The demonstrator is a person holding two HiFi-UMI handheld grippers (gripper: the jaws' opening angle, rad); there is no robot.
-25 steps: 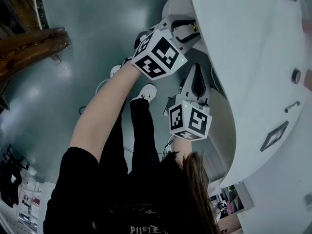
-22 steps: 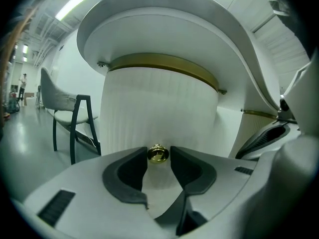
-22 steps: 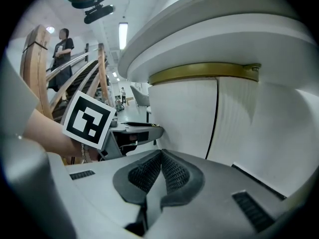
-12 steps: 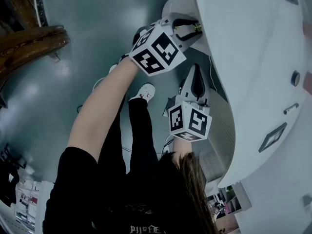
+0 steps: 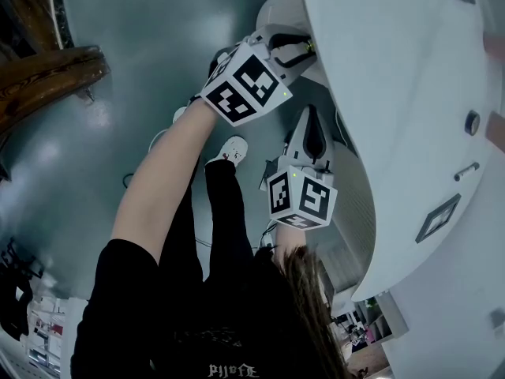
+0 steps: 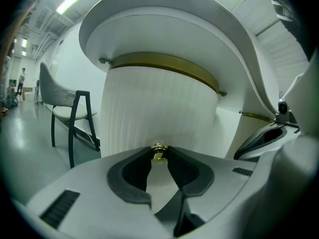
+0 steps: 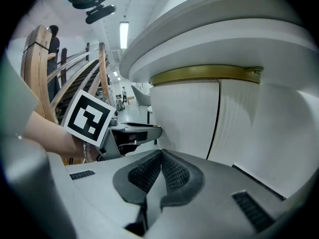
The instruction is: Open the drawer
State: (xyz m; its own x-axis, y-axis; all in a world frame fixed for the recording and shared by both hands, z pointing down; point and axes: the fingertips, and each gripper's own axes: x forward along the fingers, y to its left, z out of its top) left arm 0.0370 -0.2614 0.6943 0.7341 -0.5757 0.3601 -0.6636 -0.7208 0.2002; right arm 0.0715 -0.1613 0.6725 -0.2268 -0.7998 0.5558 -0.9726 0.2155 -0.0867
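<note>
The drawer front is white, ribbed and curved, under a brass band and a white counter top. Its small brass knob sits between the tips of my left gripper, whose jaws have just been closing and now touch the knob on both sides. In the head view the left gripper reaches in under the counter's edge. My right gripper is shut with nothing in it and points at the ribbed front beside a dark seam. In the head view the right gripper hangs just below the left.
A dark-legged chair stands left of the cabinet. A wooden rail crosses the upper left of the grey floor. The person's white shoes stand close to the cabinet base. The left gripper's marker cube shows left in the right gripper view.
The left gripper's jaws have drawn in against the cabinet front. Both hands stay about where they were, and the right gripper looks the same.
</note>
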